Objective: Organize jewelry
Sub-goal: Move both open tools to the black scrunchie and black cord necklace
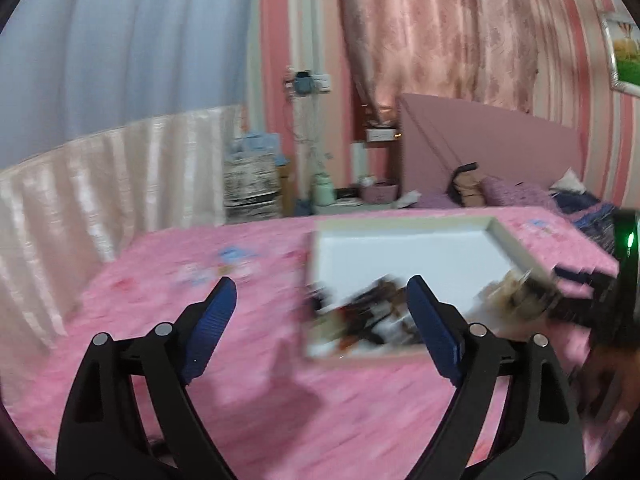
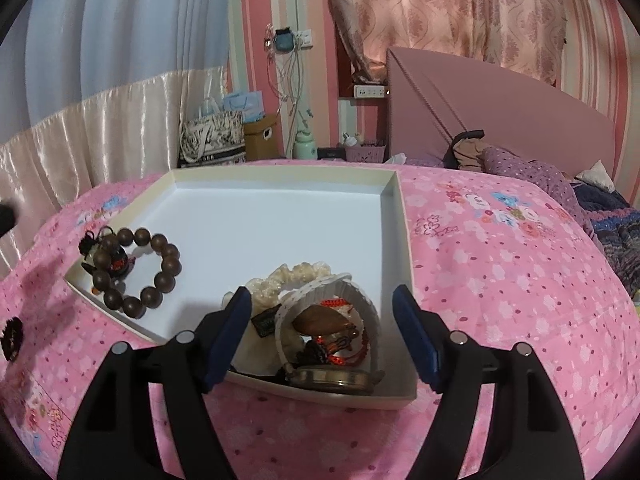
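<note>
While both our tongs stand apart and empty, we judge ourselves between picks in sorting jewelry into the shallow white cardboard tray (image 2: 280, 216) on the pink floral bed cover (image 2: 500, 280). The right tongs (image 2: 322, 336) hover over the white woven bangle heap (image 2: 328, 320) at the tray's 6 o'clock; the brown wooden bead bracelet (image 2: 138, 268) lies at 9 o'clock. The left tongs (image 1: 322, 320) hang blurred beside the tray. Next, we should lower onto one piece and close.

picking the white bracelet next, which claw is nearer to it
Right. The right claw stands open around the white bracelet in the tray; the left claw is open over the pink bedspread beside the tray.
</note>
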The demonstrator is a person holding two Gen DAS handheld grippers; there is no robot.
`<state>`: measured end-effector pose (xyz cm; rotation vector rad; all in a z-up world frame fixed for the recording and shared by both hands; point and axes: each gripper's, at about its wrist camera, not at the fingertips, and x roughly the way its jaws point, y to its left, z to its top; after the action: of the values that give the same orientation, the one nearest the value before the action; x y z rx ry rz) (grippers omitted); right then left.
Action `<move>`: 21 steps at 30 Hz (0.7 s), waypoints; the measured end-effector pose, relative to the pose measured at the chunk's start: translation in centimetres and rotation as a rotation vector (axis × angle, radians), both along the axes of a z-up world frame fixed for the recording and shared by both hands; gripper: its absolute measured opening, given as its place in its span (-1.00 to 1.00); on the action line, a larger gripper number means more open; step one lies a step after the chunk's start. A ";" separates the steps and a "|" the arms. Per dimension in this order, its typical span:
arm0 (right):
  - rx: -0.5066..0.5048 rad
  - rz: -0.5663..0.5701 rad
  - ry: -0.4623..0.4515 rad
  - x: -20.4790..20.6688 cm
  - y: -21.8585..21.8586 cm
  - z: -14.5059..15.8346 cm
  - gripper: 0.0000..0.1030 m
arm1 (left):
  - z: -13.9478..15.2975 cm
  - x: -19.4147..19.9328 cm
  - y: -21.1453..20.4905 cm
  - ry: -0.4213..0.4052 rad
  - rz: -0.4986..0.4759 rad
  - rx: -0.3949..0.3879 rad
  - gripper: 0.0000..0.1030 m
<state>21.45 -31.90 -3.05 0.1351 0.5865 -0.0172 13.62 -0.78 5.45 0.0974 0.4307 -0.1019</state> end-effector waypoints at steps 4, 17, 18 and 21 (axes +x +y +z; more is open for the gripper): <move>-0.023 -0.016 -0.030 -1.4 -0.2 1.6 0.42 | -0.8 -2.7 7.5 0.020 0.128 -0.022 0.67; 0.075 0.018 0.138 -11.7 -1.2 -1.2 0.57 | -7.5 -4.6 14.2 0.262 0.094 -0.045 0.62; 0.098 0.039 0.184 -11.9 -1.0 -2.1 0.57 | -7.8 -4.3 13.6 0.276 0.078 -0.044 0.62; 0.096 0.007 0.225 -12.2 -0.7 -3.5 0.65 | -8.3 -3.5 12.0 0.323 0.034 -0.077 0.62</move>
<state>9.28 -32.56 -6.54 0.2263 0.8127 0.0023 10.12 11.25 -2.86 -0.0028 0.7502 -0.1005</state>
